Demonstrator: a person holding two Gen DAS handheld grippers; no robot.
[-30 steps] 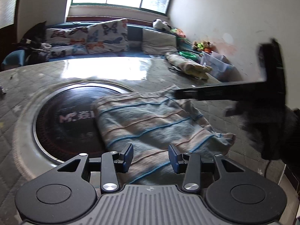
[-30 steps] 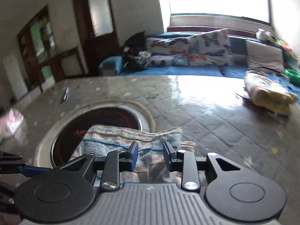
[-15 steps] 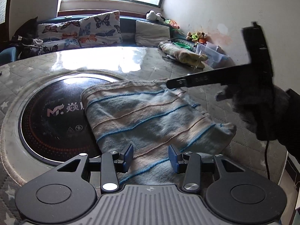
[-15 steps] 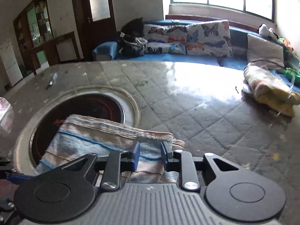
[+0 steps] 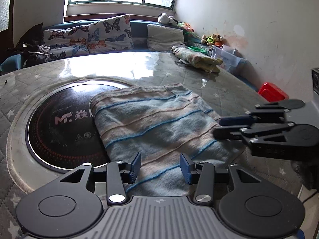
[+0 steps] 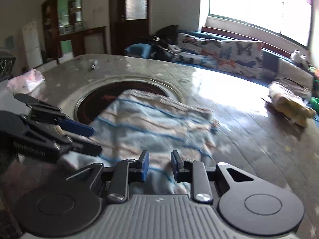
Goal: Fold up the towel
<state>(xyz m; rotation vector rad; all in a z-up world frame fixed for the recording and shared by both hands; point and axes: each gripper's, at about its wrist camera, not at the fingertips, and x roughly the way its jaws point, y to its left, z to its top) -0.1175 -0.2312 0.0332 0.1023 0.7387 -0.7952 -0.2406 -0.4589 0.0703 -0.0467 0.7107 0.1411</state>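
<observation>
A striped towel (image 5: 155, 123), pale blue and beige with blue lines, lies folded on the table, its left part over a round black cooktop (image 5: 63, 123). My left gripper (image 5: 160, 168) hovers open over the towel's near edge, with cloth showing below the gap. My right gripper (image 5: 218, 126) comes in from the right, its fingertips at the towel's right edge. In the right wrist view the towel (image 6: 151, 123) is blurred. There my right gripper (image 6: 158, 166) is open just above its near end, and the left gripper (image 6: 93, 139) reaches in from the left.
A folded yellowish cloth (image 5: 197, 59) lies at the table's far right. A sofa with butterfly cushions (image 5: 89, 37) stands behind the table. A red basket (image 5: 272, 94) sits by the wall. A pink bundle (image 6: 26, 79) and a small stick (image 6: 93, 64) lie on the table's far left.
My right gripper has left the towel's far right corner, come down and back to the near right edge, and turned sideways. The left gripper has stayed over the near edge, open.
</observation>
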